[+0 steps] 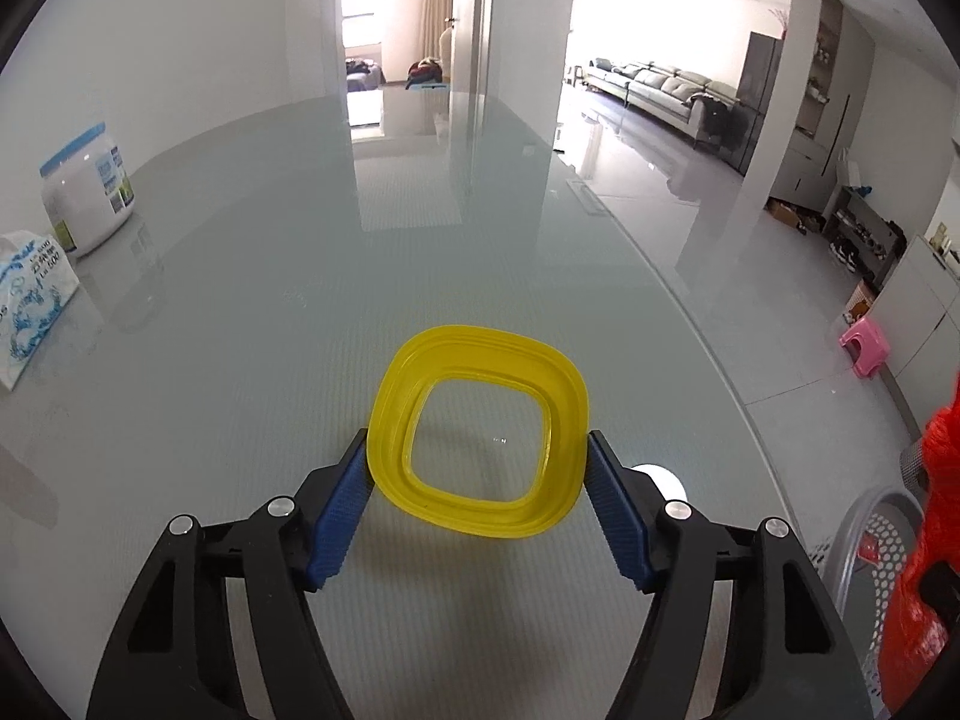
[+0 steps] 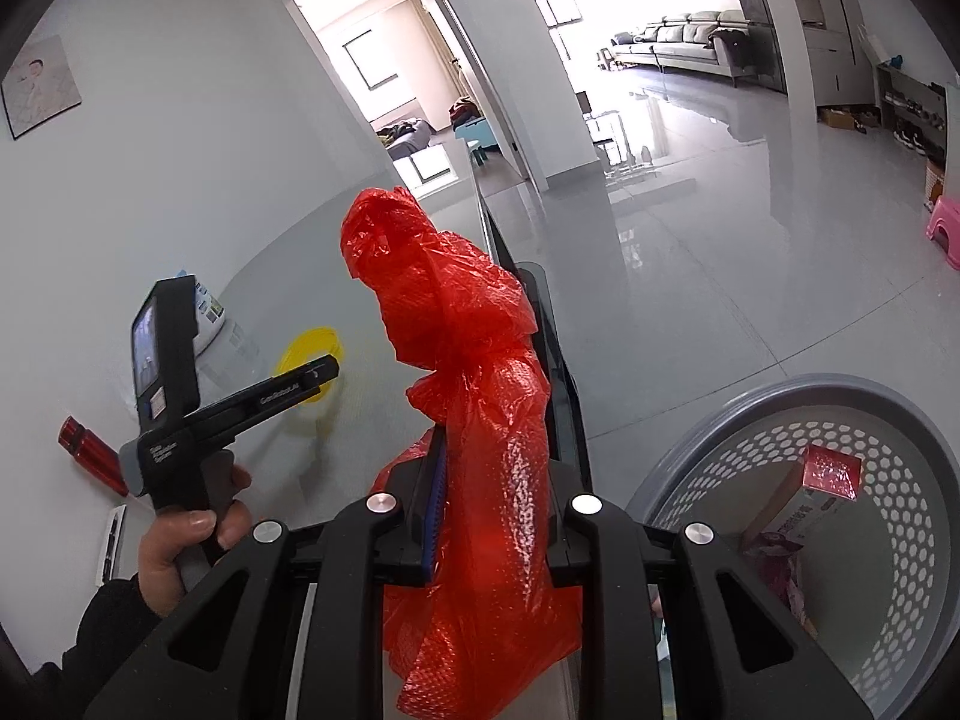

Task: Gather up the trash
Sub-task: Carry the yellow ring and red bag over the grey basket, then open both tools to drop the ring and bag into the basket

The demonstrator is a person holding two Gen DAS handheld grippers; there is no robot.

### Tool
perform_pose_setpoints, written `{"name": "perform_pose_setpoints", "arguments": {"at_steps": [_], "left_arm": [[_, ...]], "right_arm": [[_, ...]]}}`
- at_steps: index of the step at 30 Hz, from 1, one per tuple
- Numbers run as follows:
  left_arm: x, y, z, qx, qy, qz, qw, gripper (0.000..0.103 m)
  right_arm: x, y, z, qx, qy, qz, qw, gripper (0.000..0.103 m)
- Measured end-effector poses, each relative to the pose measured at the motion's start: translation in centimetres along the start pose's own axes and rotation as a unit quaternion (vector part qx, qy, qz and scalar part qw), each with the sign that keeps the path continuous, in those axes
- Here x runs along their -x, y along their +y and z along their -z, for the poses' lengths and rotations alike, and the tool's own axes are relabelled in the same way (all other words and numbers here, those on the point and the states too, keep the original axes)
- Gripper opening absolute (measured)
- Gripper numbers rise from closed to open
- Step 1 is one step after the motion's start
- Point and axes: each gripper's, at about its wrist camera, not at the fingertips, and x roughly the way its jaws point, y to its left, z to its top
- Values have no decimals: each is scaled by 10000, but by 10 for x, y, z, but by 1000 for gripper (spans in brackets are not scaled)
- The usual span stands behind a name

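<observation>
One yellow lid (image 1: 477,441), one red bag (image 2: 480,420), one basket (image 2: 840,420) — two grippers.

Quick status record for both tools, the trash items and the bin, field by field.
left tool: open, blue pads either side of the yellow container
yellow container: square, see-through bottom, on the glass table; grip not confirmed
right tool: shut on the red plastic bag
red plastic bag: crumpled, held up between the fingers
bin: grey perforated basket beside the table edge, right of the bag; a red-topped carton inside
other items on table: white jar, tissue pack, red cylinder
</observation>
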Motion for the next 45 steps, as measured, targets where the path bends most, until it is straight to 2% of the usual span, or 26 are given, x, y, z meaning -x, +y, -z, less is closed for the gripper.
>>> {"name": "perform_pose_setpoints", "arguments": {"at_steps": [8, 15, 20, 24, 30, 32, 34, 35, 37, 45], "left_arm": [[73, -66, 32, -563, -374, 386, 9970, 67], [110, -139, 69, -1079, -446, 907, 9890, 67], [118, -182, 93, -1343, -262, 1227, 9830, 67], [108, -201, 108, -1421, 5, 1362, 9804, 67], [97, -216, 113, -1561, 144, 1346, 9784, 68], [99, -219, 112, -1584, 108, 1310, 9786, 71], [101, -219, 110, -1584, 77, 1239, 9795, 73], [102, -219, 110, -1583, 73, 1212, 9799, 74], [104, -218, 112, -1530, 67, 1183, 9811, 82], [108, -207, 114, -1481, 96, 1146, 9823, 84]], "right_arm": [[34, -31, 21, -170, -43, 317, 9993, 22], [72, -81, 49, -513, -91, 685, 9963, 22], [90, -112, 63, -764, -67, 870, 9932, 23], [93, -132, 75, -897, 9, 1058, 9903, 23], [96, -146, 79, -1070, 29, 1067, 9885, 24], [99, -148, 78, -1069, -15, 1066, 9885, 32], [105, -149, 77, -1076, -114, 1078, 9883, 60], [107, -151, 75, -1081, -176, 1075, 9881, 63], [112, -150, 77, -1080, -231, 1058, 9882, 65], [119, -151, 81, -1111, -254, 1008, 9884, 65]]}}
